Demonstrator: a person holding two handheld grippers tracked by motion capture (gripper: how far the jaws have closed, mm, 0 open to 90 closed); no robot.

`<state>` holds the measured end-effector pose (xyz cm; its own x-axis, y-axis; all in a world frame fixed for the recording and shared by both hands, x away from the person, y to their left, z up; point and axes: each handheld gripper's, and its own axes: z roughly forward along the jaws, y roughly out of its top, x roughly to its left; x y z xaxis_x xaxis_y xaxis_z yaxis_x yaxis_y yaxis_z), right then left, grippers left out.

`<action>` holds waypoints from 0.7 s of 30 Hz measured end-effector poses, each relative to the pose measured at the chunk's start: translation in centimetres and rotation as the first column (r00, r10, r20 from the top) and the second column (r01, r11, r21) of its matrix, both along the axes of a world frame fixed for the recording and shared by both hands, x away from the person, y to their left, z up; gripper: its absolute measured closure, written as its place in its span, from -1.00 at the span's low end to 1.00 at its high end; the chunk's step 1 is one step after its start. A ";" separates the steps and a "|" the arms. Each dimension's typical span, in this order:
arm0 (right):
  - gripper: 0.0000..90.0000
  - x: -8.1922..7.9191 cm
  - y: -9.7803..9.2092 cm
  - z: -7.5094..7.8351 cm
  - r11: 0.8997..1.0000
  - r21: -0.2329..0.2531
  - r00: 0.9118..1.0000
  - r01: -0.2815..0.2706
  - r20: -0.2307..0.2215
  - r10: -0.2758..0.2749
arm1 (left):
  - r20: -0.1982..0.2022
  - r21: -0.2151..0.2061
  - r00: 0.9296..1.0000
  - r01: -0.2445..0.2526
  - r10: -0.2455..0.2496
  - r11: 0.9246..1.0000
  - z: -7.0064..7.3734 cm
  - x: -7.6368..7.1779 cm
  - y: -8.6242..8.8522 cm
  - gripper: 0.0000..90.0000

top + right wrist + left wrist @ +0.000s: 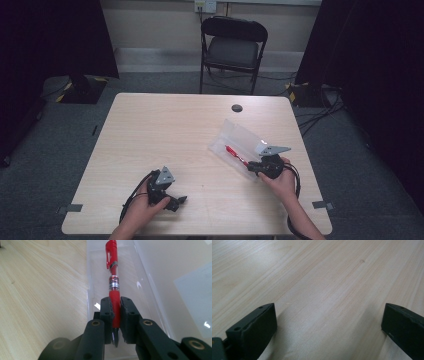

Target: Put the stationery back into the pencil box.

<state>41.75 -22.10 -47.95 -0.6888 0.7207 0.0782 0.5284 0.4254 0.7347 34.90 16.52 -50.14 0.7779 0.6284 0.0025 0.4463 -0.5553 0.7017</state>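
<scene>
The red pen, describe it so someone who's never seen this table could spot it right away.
Start at the light wooden table and look to its right half, where a clear plastic case lies open. The red pen lies along the case's tray, pinched near its tip by the right hand-held gripper. It is the only bright red thing on the table.

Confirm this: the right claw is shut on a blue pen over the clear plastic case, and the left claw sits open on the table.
Wrong colour. The pen is red, as the right gripper view shows. The right claw is shut on it over the clear plastic case, and the left claw sits open on the table.
</scene>
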 end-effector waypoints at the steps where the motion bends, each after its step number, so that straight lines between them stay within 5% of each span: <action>1: 0.80 0.0 0.0 0.0 1.000 -0.002 1.000 0.001 -0.001 -0.001 | 0.001 -0.002 1.000 0.000 0.000 1.000 0.0 0.0 0.0 -1.00; 21: 0.80 0.2 0.2 -0.6 1.000 -0.017 1.000 0.016 0.003 -0.016 | 0.001 -0.002 1.000 0.000 0.000 1.000 0.0 0.0 0.0 -1.00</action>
